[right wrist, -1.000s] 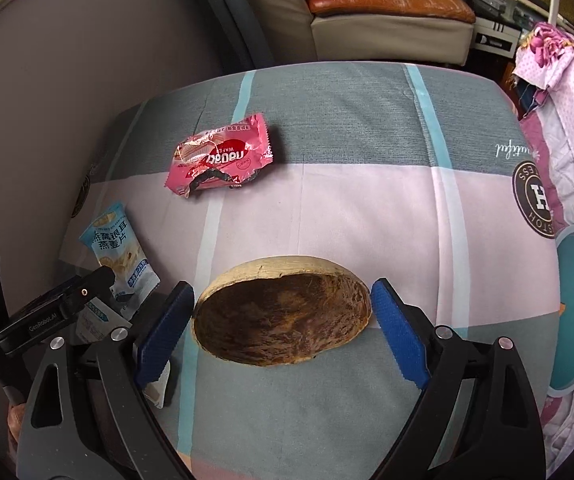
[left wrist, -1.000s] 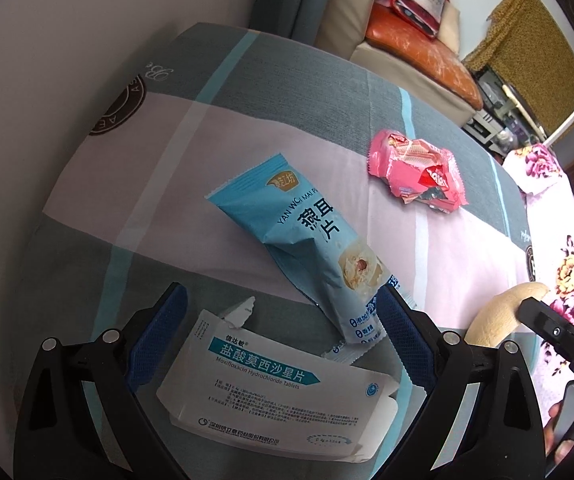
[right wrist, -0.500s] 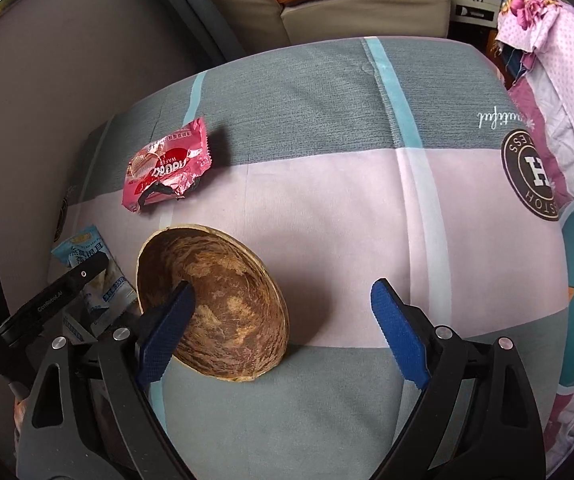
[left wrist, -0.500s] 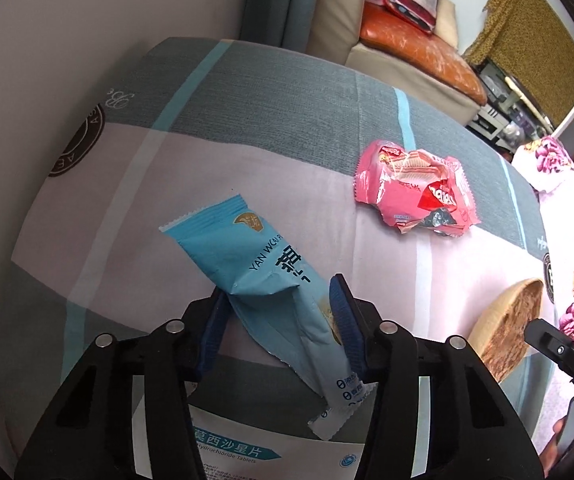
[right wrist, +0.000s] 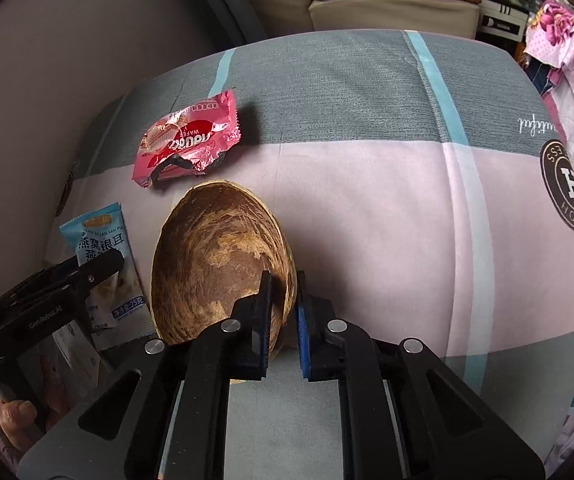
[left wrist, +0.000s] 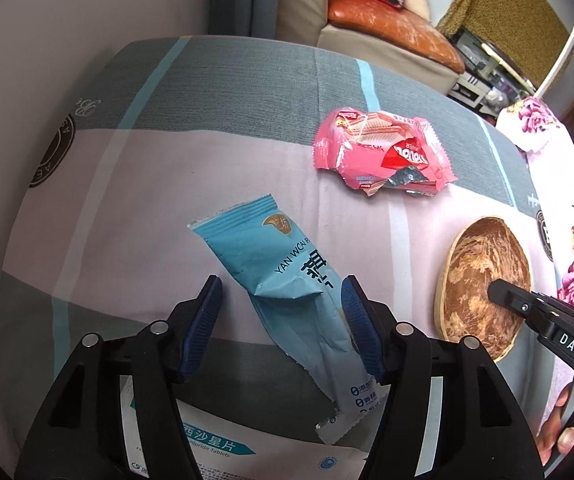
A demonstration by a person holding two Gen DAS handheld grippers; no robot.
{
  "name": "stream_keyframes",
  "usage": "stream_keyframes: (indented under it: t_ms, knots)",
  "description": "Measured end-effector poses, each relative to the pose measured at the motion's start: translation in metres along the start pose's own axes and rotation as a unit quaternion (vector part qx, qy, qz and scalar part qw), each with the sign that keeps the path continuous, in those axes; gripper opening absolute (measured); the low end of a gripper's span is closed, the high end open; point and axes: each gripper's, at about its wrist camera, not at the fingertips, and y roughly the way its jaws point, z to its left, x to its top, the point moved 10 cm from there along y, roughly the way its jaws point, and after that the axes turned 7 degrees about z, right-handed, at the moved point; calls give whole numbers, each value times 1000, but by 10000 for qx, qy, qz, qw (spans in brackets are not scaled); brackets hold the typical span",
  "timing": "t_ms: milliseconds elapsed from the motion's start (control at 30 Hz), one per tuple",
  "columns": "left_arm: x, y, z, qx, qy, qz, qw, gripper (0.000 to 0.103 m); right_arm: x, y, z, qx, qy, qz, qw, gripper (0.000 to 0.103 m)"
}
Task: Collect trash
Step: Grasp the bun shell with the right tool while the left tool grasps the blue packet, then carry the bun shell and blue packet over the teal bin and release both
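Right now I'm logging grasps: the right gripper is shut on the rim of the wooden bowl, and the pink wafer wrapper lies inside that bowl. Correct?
Not quite. The right gripper is indeed shut on the rim of the wooden bowl, but the pink wafer wrapper is not inside it. It lies on the cloth beyond the bowl, as the right wrist view shows.

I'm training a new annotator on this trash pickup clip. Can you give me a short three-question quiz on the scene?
1. True or false: the right gripper is shut on the wooden bowl's rim.
2. What lies between the left gripper's fingers? A pink wafer wrapper; B blue snack packet; C medicine box.
3. Name the one piece of trash no gripper is near.

Key: 1 true; 2 B; 3 pink wafer wrapper.
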Motion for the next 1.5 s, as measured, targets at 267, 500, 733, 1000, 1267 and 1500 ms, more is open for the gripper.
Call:
stream_keyframes:
  t_ms: [267, 500, 733, 1000, 1267, 1500]
  knots:
    - [-4, -12, 1, -352, -488, -174, 9980, 30, -9, -7, -11, 42, 115, -10, 9999, 9]
    - [-13, -21, -52, -603, 305, -214, 9975, 30, -14, -24, -27, 100, 290, -121, 9995, 9]
    - [-26, -22, -95, -649, 760, -153, 9949, 30, -25, -45, -48, 89, 414, -283, 9987, 9]
    - [-38, -31, -132, -683, 1104, -163, 9914, 30, -36, -75, -80, 249, 754, -563, 9953, 9]
    - [-51, -33, -206, -677, 1689, -122, 9832, 30, -49, -113, -136, 191, 1218, -971, 9876, 9]
    - [-66, -30, -284, -705, 2293, -74, 9708, 30, -66, -147, -203, 157, 1769, -1335, 9750, 9]
